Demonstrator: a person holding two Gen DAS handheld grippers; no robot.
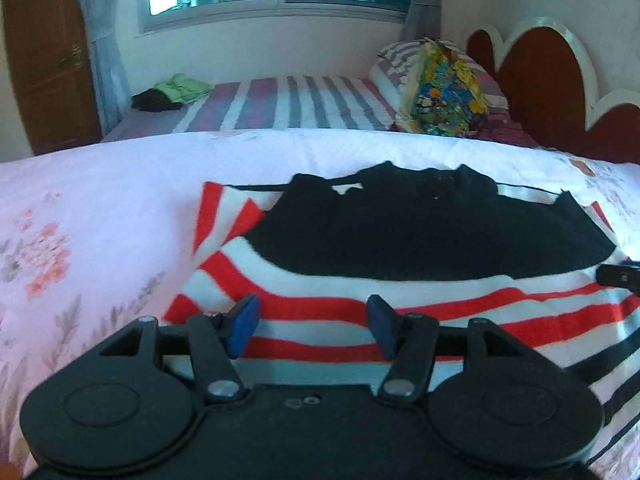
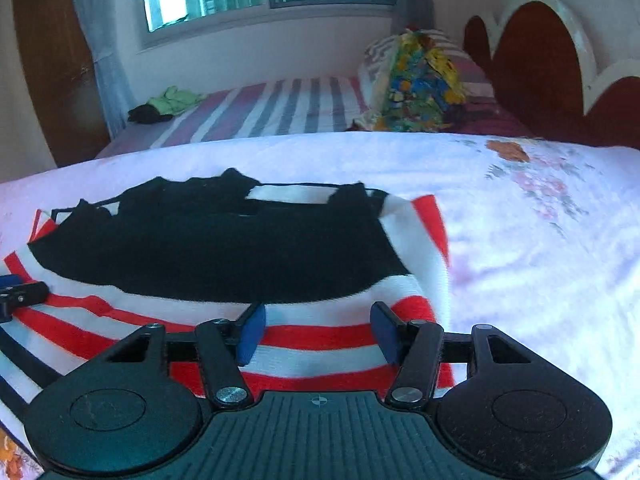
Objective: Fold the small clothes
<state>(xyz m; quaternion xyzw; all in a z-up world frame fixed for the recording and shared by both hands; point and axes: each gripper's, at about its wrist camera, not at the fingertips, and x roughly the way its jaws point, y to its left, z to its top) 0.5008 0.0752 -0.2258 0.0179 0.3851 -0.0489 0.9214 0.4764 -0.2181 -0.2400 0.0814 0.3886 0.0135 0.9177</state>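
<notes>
A small shirt [image 1: 400,280] with a black top part and red, white and black stripes lies flat on the floral bedsheet [image 1: 100,208], sleeves folded inward. My left gripper [image 1: 312,330] is open, its blue pads just above the striped lower part on the shirt's left side. My right gripper [image 2: 318,334] is open above the striped lower part of the shirt [image 2: 220,248] on its right side. The tip of the right gripper shows at the right edge of the left wrist view [image 1: 618,274], and the left gripper's tip shows at the left edge of the right wrist view [image 2: 18,292].
A striped mattress [image 1: 288,104] lies beyond the sheet [image 2: 520,248], with a green and a black garment [image 1: 172,94] at its far left corner. A colourful cushion [image 1: 444,92] leans on a striped pillow by the red headboard [image 1: 548,80]. A window and a wooden door are behind.
</notes>
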